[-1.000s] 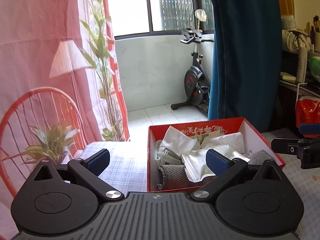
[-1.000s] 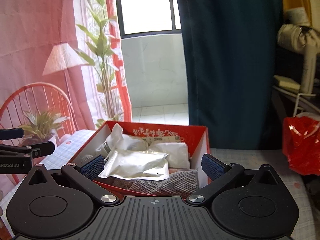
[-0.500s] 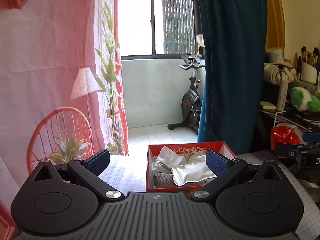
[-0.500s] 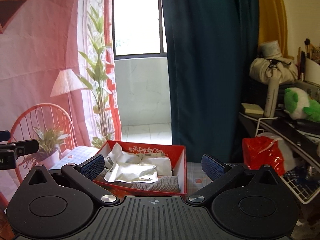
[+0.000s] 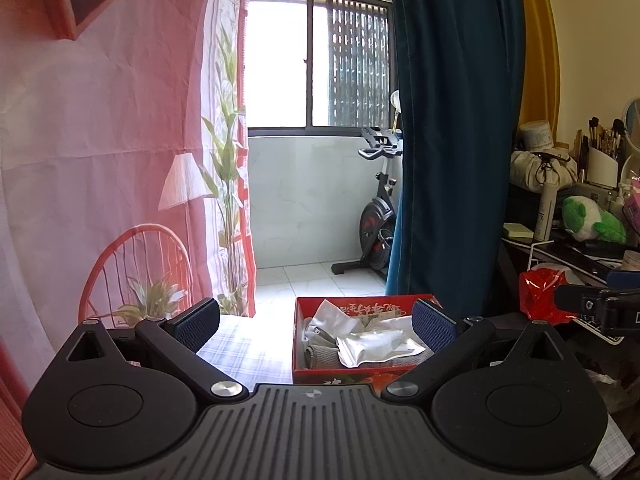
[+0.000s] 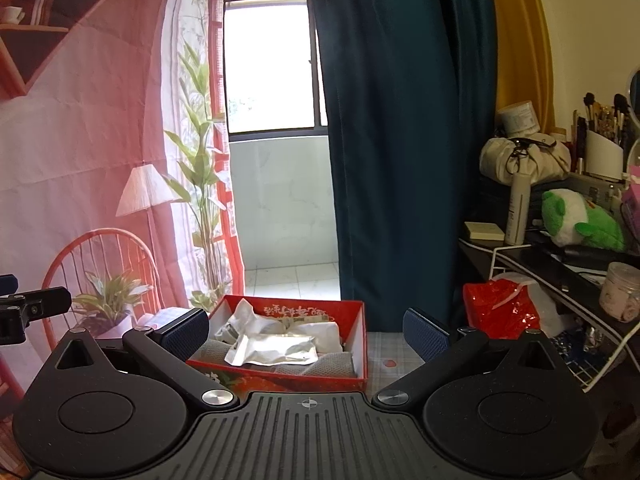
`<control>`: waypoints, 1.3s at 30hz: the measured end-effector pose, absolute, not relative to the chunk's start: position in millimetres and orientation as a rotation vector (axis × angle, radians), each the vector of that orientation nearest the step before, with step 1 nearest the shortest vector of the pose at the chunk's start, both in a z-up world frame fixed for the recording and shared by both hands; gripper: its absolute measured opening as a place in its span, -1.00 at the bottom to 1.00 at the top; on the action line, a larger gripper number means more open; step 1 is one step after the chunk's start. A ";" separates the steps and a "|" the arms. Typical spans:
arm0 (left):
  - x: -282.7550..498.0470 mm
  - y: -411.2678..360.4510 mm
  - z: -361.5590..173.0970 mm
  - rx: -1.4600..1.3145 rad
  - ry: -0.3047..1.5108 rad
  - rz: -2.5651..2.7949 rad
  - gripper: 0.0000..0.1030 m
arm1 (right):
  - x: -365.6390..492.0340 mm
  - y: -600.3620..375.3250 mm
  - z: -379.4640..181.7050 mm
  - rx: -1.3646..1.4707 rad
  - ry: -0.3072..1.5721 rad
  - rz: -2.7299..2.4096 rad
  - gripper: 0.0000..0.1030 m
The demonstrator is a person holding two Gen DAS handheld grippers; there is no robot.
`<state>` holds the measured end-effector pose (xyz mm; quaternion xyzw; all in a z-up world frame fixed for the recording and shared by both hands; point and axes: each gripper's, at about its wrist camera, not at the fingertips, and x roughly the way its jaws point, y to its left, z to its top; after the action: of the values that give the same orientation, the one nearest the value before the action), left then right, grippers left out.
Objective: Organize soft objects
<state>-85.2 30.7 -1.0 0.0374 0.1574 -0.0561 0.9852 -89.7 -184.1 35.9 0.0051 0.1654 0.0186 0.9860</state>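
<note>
A red cardboard box point(image 5: 299, 364) point(image 6: 362, 336) stands on a checked tablecloth point(image 5: 240, 350). It holds silver foil pouches point(image 5: 376, 346) point(image 6: 276, 350), white packets point(image 6: 320, 330) and grey knitted cloths point(image 5: 318, 356) point(image 6: 328, 366). My left gripper point(image 5: 316, 322) is open and empty, pulled back from the box. My right gripper point(image 6: 306, 330) is open and empty, also back from the box. The right gripper's finger shows at the right edge of the left wrist view point(image 5: 592, 304).
A dark blue curtain point(image 5: 452, 120) hangs behind the box. A pink printed backdrop point(image 5: 100, 160) is at the left. A red plastic bag point(image 6: 500, 308), a wire rack point(image 6: 580, 320) and a cluttered shelf with a green plush toy point(image 6: 576, 220) are at the right.
Both grippers have drawn back and up from the box, so it looks smaller and farther away. Both stay open and empty.
</note>
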 end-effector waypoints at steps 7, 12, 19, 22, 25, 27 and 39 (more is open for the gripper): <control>-83.2 31.1 -2.5 0.094 0.325 -0.089 1.00 | -90.9 -185.8 38.5 0.001 0.333 0.024 0.99; -84.1 31.4 -1.8 0.103 0.322 -0.080 1.00 | -90.8 -183.0 36.2 -0.015 0.342 0.019 0.99; -85.3 30.9 -1.7 0.111 0.324 -0.075 1.00 | -92.2 -185.4 35.9 -0.018 0.340 0.015 0.99; -85.6 31.4 -1.4 0.108 0.324 -0.077 1.00 | -92.6 -185.8 36.3 -0.026 0.335 0.011 0.99; -86.3 32.0 -1.5 0.108 0.322 -0.078 1.00 | -92.7 -187.2 36.4 -0.026 0.335 0.012 0.99; -86.7 32.5 -1.4 0.109 0.321 -0.077 1.00 | -92.6 -187.1 36.5 -0.027 0.334 0.010 0.99; -86.3 35.4 -1.2 0.106 0.321 -0.089 1.00 | -91.4 -186.9 35.0 -0.024 0.345 0.004 0.99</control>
<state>-86.3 35.4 -1.2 0.0528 0.1595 -0.0441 0.9848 -91.4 -186.9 35.0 -0.0119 0.1719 0.0019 0.9850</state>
